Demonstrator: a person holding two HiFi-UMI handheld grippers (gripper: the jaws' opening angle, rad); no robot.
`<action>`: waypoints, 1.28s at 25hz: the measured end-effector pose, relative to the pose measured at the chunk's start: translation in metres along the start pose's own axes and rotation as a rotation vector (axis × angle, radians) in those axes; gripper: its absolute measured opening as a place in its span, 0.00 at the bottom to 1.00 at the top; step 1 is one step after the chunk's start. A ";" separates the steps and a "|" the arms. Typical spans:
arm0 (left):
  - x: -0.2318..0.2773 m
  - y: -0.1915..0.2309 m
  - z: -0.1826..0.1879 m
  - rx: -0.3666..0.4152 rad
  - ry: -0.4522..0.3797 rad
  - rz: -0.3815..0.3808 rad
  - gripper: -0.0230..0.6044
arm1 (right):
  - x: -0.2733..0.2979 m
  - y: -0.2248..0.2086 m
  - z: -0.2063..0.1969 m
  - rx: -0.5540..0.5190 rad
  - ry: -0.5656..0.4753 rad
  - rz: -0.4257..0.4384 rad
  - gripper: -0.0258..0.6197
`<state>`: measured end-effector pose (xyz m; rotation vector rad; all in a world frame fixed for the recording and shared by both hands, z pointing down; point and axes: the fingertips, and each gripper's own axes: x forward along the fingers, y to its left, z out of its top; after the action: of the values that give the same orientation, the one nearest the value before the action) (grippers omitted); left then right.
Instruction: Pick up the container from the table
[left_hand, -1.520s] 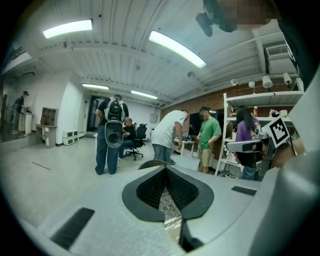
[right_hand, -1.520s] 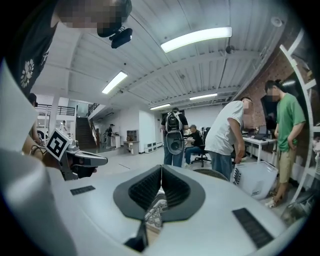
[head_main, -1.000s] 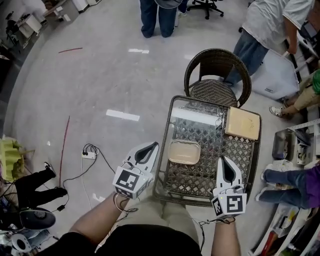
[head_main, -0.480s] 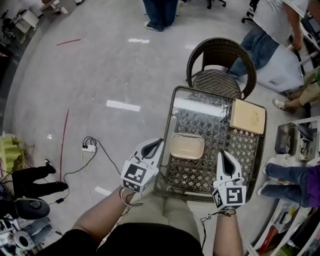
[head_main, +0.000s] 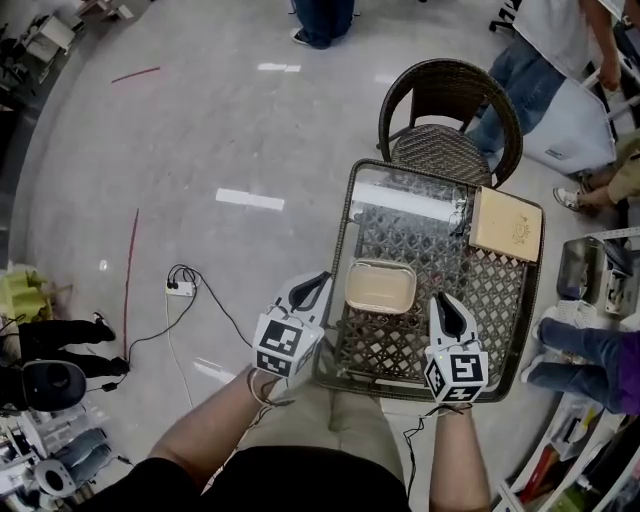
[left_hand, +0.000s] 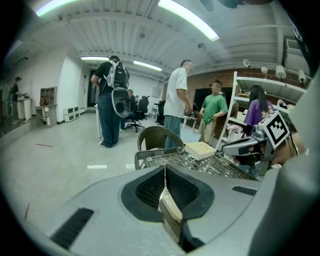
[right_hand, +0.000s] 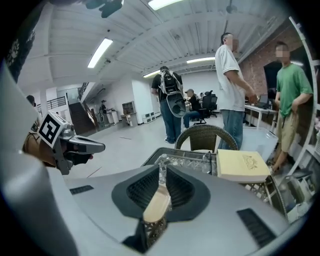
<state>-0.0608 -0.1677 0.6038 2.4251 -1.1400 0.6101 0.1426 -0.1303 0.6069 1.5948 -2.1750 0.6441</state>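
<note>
Both claws are pressed together, holding nothing. The left claw (head_main: 320, 279) hovers at the near-left edge and the right claw (head_main: 441, 299) over the lattice top. Between them the tan container (head_main: 380, 286) sits untouched on the wicker surface (head_main: 490, 300) (a flat box (head_main: 508, 224) lies at the far corner). Spreading, gripping and lifting are all left to do.
</note>
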 end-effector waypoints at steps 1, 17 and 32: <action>0.002 0.002 -0.003 -0.003 0.007 0.007 0.05 | 0.003 -0.001 -0.004 0.004 0.012 0.000 0.07; 0.023 0.013 -0.046 -0.092 0.124 0.010 0.18 | 0.033 -0.006 -0.060 0.138 0.172 0.065 0.28; 0.048 0.014 -0.100 -0.196 0.252 -0.003 0.23 | 0.063 -0.026 -0.116 0.326 0.279 0.089 0.28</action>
<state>-0.0663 -0.1541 0.7147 2.1168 -1.0389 0.7421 0.1516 -0.1218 0.7407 1.4546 -2.0172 1.2234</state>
